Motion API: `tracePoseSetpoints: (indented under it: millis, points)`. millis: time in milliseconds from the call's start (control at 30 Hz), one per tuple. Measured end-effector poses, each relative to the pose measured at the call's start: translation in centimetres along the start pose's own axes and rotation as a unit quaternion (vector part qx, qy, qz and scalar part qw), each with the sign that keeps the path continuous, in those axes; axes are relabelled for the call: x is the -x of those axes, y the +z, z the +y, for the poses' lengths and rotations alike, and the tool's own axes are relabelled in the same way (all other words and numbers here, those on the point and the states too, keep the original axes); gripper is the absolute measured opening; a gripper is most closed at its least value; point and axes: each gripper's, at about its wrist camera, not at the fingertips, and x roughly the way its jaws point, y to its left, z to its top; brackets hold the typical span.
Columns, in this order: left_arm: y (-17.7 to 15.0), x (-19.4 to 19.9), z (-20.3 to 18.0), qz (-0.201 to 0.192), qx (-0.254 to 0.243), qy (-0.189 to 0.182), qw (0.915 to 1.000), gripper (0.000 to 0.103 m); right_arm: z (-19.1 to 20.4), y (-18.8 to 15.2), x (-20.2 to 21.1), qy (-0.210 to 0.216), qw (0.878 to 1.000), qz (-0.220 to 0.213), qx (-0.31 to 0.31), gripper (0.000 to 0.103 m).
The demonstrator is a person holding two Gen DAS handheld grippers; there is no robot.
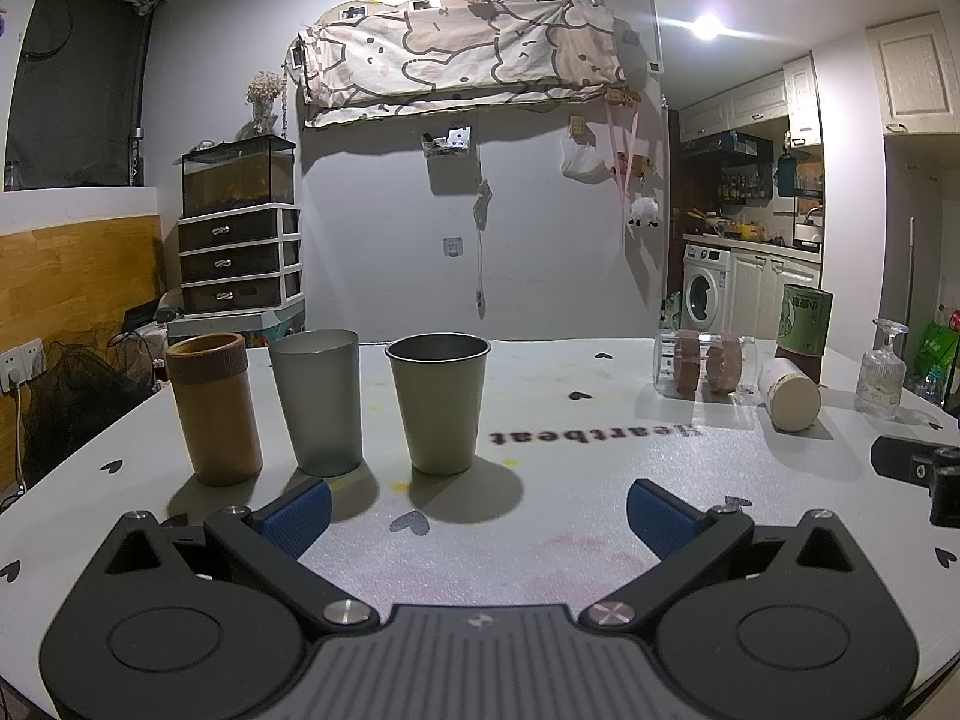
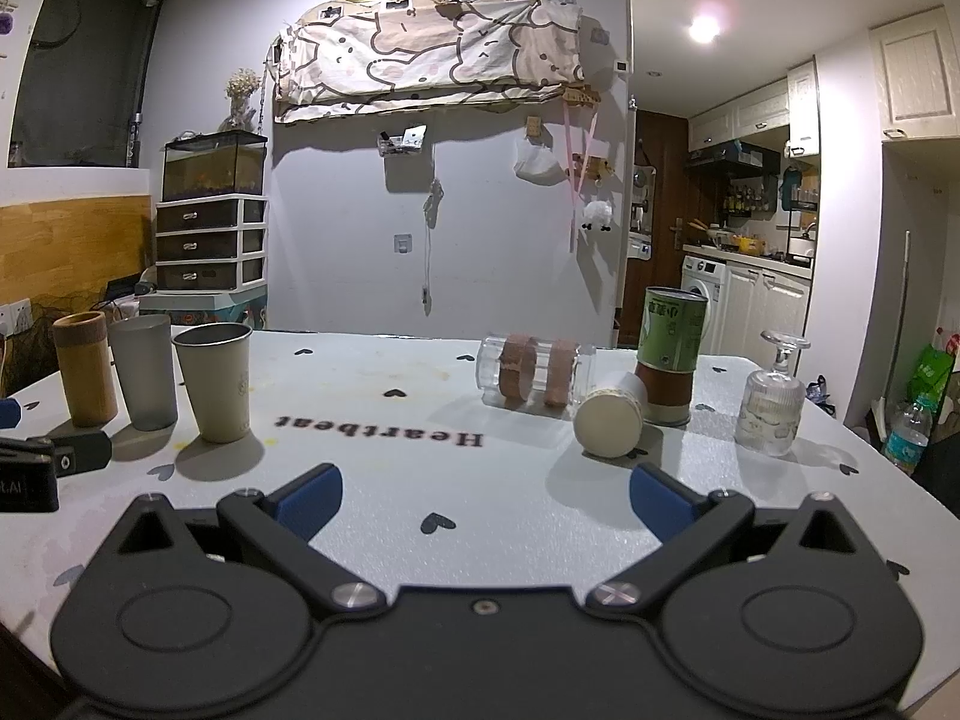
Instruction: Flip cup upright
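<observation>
Two tongs, both wide open and holding nothing, sit low over the white surface (image 2: 420,372). I judge my right tongs (image 2: 486,495) are nearer the fallen cups than my left tongs (image 1: 480,513). The clear cup (image 2: 534,372) lies on its side, long way running left to right. The cream cup (image 2: 612,411) lies just ahead and a bit right, its round end facing me, so I can't tell which end is open.

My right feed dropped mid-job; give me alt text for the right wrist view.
The open right claw hovers over the table, holding nothing. Ahead lie a cream cup and a clear jar on their sides, beside an upside-down glass.
</observation>
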Motion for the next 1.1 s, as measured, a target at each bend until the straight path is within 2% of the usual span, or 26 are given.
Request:
tracePoseSetpoints:
  millis: [367, 533, 767, 900, 1100]
  points:
    - [-0.1, 0.0, 0.0, 0.002, 0.005, -0.002, 1.0, 0.103, -0.2, 0.0, -0.4, 0.005, 1.0, -0.001, -0.005, 0.103]
    - [-0.4, -0.4, 0.1, -0.001, 0.008, -0.007, 0.9999, 0.103, -1.9, 1.1, -2.5, -0.021, 1.0, 0.003, -0.012, 0.103]
    - [-1.2, -0.5, 0.8, -0.004, 0.028, -0.023, 0.9993, 0.103, -5.5, 4.9, -7.7, -0.056, 0.997, 0.023, -0.045, 0.102]
    - [-1.4, -0.5, 0.9, -0.01, 0.031, -0.02, 0.9993, 0.103, -7.3, 7.0, -12.0, -0.074, 0.994, 0.047, -0.068, 0.097]
    - [-1.7, -0.5, 1.9, -0.013, 0.039, -0.032, 0.9986, 0.103, -9.5, 7.9, -19.5, -0.094, 0.984, 0.093, -0.119, 0.094]
